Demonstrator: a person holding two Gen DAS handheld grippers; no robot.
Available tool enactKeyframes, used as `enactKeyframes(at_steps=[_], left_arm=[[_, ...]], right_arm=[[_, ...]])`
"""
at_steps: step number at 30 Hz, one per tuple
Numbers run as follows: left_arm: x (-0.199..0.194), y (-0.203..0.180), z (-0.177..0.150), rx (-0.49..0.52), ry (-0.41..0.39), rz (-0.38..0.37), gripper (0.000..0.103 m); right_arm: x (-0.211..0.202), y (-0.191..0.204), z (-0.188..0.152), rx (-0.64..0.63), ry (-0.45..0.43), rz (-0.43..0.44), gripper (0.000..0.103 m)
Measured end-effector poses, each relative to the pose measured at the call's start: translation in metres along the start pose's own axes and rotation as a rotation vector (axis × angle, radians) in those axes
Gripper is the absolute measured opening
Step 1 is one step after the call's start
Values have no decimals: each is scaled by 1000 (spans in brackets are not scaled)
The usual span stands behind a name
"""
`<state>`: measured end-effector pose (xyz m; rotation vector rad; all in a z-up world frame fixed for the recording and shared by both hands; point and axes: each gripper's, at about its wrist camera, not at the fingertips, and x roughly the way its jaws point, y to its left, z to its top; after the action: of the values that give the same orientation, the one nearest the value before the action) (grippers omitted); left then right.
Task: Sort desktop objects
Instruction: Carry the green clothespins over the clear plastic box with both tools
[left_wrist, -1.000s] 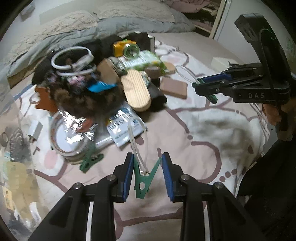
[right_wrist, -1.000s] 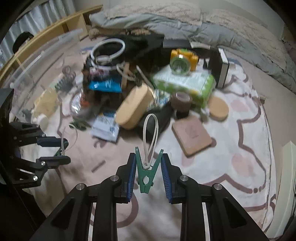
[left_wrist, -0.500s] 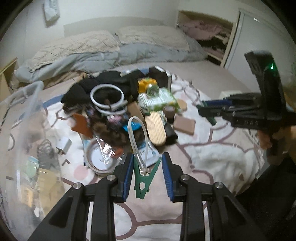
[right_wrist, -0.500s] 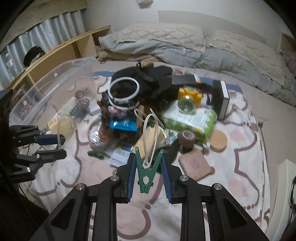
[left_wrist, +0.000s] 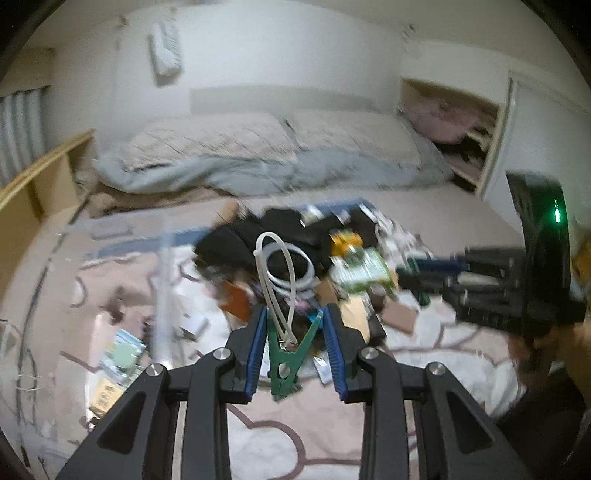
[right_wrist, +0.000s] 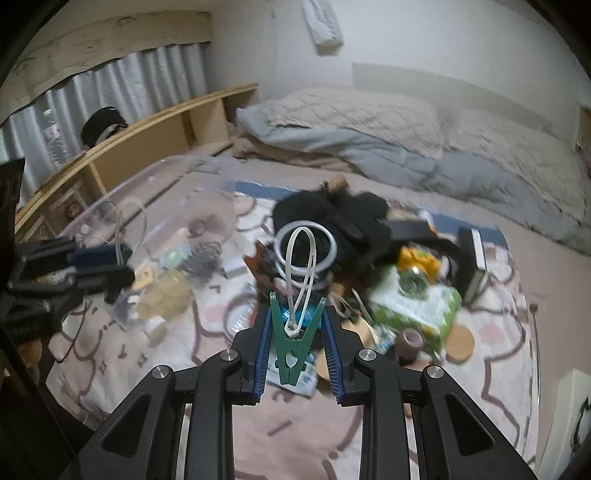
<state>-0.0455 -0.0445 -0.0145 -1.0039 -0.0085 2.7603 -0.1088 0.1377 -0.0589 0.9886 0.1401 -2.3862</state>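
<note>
Left wrist: green clip (left_wrist: 286, 354) between pads

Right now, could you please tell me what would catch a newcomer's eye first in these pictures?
Each hand-held gripper, left and right, is shut on a green clothespin with a white loop tied to it. Beyond them a pile of clutter lies on a patterned blanket, with a clear plastic bin to its left.

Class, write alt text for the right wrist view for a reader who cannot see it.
The right gripper holds a green clothes peg with a white loop in its jaws, above a patterned blanket strewn with clutter.
</note>
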Motion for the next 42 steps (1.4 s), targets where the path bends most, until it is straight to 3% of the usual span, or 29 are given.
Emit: enactKeyframes(at_steps=[7,12,15,23,32,42], left_arm=[[-36,37,19,-131,-97,110,31],[-48,56,21,-154,-163,235,31],[-51,71,19,-190,-179,268,31],[-49,122,16,-289,-161,306,31],[-16,169,14,-373,-79,381,31],[11,232,47,-419,-68,482,31]], right_arm=[[9,42,39,-64,-56,58,28],[15,71,62,-100,-87,116,28],[21,87,75,-118,-102,149,28],[39,108,96,-99,-119,260,28],[79,130,108,-80,-49,340,28],[113,139,121,-64,-14,406,28]])
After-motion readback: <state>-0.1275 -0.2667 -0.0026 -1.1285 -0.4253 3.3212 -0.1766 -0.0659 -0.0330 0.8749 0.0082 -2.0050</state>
